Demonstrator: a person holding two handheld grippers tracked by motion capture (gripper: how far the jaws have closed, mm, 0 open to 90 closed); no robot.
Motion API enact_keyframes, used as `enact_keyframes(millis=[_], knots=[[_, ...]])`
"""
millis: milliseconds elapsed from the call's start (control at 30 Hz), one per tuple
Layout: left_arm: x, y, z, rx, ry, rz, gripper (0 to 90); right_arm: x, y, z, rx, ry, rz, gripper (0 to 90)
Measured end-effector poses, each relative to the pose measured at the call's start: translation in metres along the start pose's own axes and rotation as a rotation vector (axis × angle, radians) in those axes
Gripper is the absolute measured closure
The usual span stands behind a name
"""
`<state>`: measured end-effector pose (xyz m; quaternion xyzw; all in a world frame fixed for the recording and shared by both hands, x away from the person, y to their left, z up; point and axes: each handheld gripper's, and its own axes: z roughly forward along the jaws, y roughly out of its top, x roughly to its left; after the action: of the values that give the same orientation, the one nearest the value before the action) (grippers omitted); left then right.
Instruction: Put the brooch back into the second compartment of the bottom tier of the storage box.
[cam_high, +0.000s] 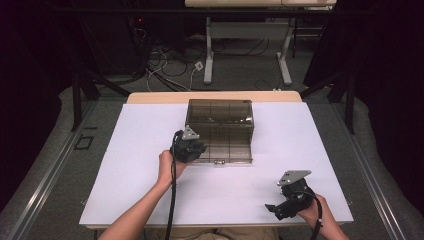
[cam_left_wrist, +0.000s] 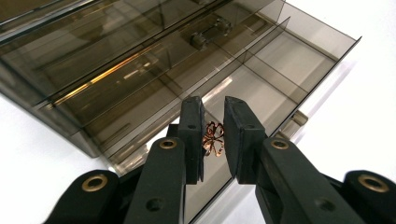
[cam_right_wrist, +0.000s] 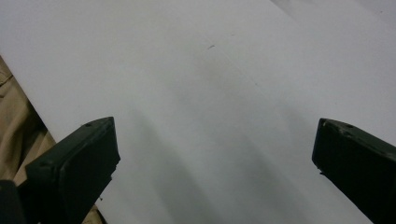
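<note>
The left claw pinches a copper trinket over the smoky box. The right claw gapes wide above the white tabletop.

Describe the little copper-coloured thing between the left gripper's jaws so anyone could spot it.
On the white table sits a smoky clear compartment box, lid open. At its near edge the left gripper pinches a tiny trinket: looped, flower-like, the sole shiny copper piece.
</note>
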<state>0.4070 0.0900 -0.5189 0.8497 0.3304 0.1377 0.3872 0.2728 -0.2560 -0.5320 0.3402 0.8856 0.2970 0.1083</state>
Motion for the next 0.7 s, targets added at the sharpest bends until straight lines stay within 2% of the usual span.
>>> enact_keyframes(millis=[567,600,700], knots=[[-0.013,0.005,0.013,-0.005,-0.023,0.024,77.4,0.0,0.0,0.0,-0.001,-0.002,0.0,0.1],[-0.013,0.005,0.014,-0.007,-0.029,0.023,77.4,-0.001,0.002,-0.004,0.06,-0.011,-0.015,0.0],[-0.016,0.006,0.017,-0.003,-0.034,0.033,77.3,-0.001,0.002,-0.005,0.061,-0.012,-0.012,0.1]])
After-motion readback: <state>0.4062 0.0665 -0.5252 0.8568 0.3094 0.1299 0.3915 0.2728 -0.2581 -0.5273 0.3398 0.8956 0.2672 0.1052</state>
